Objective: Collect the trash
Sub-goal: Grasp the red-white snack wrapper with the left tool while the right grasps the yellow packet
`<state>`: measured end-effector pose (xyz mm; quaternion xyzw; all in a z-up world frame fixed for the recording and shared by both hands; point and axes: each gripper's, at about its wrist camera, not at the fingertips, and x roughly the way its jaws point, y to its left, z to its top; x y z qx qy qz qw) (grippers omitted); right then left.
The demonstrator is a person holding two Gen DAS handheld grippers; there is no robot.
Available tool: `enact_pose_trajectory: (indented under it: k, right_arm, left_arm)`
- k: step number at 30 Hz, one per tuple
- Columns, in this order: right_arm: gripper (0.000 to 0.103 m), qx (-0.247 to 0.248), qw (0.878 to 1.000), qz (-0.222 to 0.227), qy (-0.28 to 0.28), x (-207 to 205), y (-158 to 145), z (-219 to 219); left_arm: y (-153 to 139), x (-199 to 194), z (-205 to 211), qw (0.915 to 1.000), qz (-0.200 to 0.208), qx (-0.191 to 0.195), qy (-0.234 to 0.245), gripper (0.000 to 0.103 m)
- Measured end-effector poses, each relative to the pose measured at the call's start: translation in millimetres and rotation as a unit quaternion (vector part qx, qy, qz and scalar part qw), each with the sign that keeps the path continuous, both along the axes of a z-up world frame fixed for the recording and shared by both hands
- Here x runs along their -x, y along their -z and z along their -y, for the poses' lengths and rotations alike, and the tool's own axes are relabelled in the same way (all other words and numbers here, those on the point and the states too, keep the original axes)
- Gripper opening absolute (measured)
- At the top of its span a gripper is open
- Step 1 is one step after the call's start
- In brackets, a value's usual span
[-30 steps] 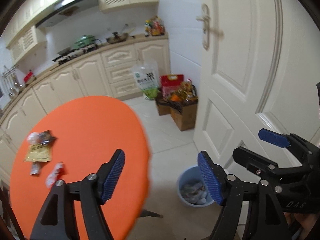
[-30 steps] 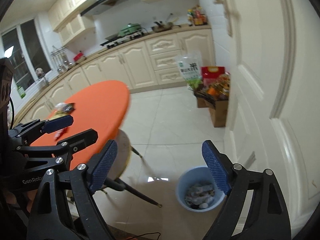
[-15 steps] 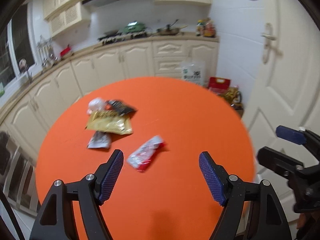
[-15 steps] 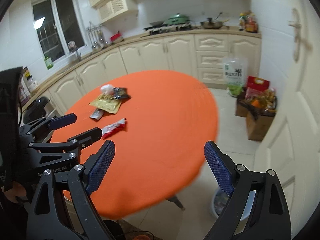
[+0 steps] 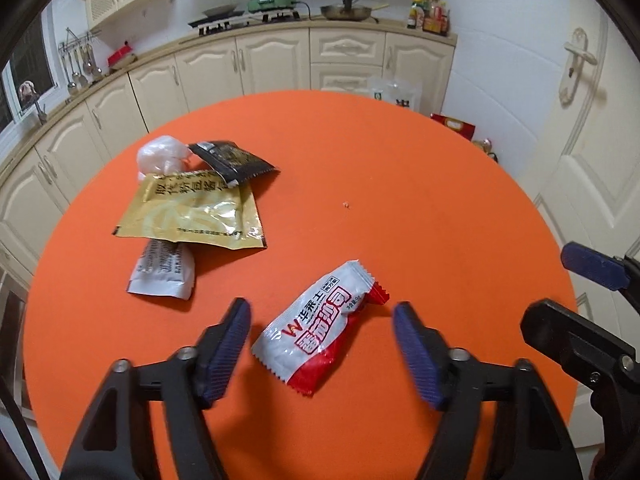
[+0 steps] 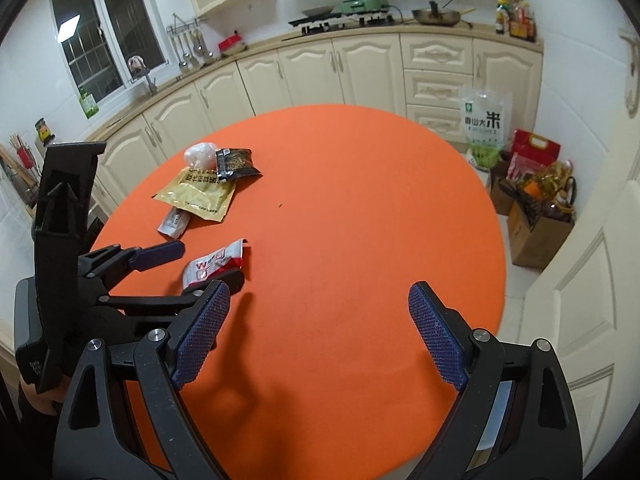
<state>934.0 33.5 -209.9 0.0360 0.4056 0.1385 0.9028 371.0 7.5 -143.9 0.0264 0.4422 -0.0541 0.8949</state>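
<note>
A red and white snack wrapper [image 5: 320, 326] lies on the round orange table [image 5: 400, 200]. My left gripper [image 5: 322, 350] hovers over it with its jaws closing; the wrapper sits between the blue pads, untouched. Farther back lie a gold sachet [image 5: 192, 212], a small white packet [image 5: 162, 270], a black packet [image 5: 230, 160] and a crumpled white bag [image 5: 162, 156]. My right gripper [image 6: 316, 336] stands open over bare table to the right of the left gripper [image 6: 200, 260], nothing between its fingers. The same wrapper [image 6: 214, 266] shows there.
Cream kitchen cabinets [image 6: 360, 68] curve behind the table. A rice bag [image 6: 484, 120] and a cardboard box of goods [image 6: 536, 220] stand on the floor at the right, next to a white door [image 5: 580, 120].
Both grippers swung left from the floor bin and door to above the table. The left gripper came down around the red and white wrapper and its jaws narrowed.
</note>
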Motion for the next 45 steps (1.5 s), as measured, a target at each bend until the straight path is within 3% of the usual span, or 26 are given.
enact_pose_trajectory:
  k: [1,4,5,9,16,23,32,37,40,41,45]
  right_arm:
    - [0.09,0.0,1.0,-0.001,0.0,-2.8,0.8,-1.5]
    - [0.09,0.0,1.0,-0.002,-0.002,-9.9,1.8,-6.6]
    - [0.09,0.0,1.0,-0.002,-0.002,-11.5,1.5,-8.2]
    - [0.09,-0.002,1.0,-0.004,-0.008,-16.7,0.8,-17.7]
    - [0.09,0.007,0.999,0.001,-0.035,-30.6,-2.4,-56.6]
    - [0.09,0.026,0.996,0.005,-0.086,-49.8,-0.7,-119.2]
    - [0.087,0.097,0.986,0.013,-0.136,-81.7,14.6,-196.7]
    - [0.063,0.109,0.984,-0.011,-0.141,-104.5,36.3,-212.0]
    - [0.046,0.075,0.988,-0.012,-0.131,-109.4,35.3,-204.6]
    - [0.034,0.067,0.989,-0.012,-0.13,-110.2,34.3,-201.4]
    - [0.019,0.008,0.99,-0.024,-0.138,-114.5,30.6,-177.9]
  left_arm:
    - [0.9,-10.8,3.9,1.0,-0.004,0.005,0.0,0.052]
    - [0.7,-14.6,1.9,0.9999,0.001,0.01,-0.002,0.037]
    - [0.8,-14.2,2.7,0.9999,0.003,0.014,0.002,0.024]
    - [-2.8,-5.4,-3.7,0.9995,0.02,0.023,0.002,0.011]
    - [-27.0,26.2,-66.4,0.9959,0.061,0.052,-0.042,0.01]
    - [-21.5,30.9,-130.3,0.9919,0.051,0.061,-0.099,0.01]
    - [-17.5,19.5,-155.5,0.9907,0.038,0.068,-0.112,0.01]
    - [-11.3,8.2,-159.7,0.9914,0.034,0.067,-0.107,0.01]
    - [-8.3,1.5,-159.1,0.9923,0.032,0.064,-0.101,0.01]
    - [-7.9,-0.7,-157.8,0.9926,0.031,0.062,-0.099,0.01]
    - [-6.9,-4.2,-155.4,0.9929,0.032,0.065,-0.094,0.01]
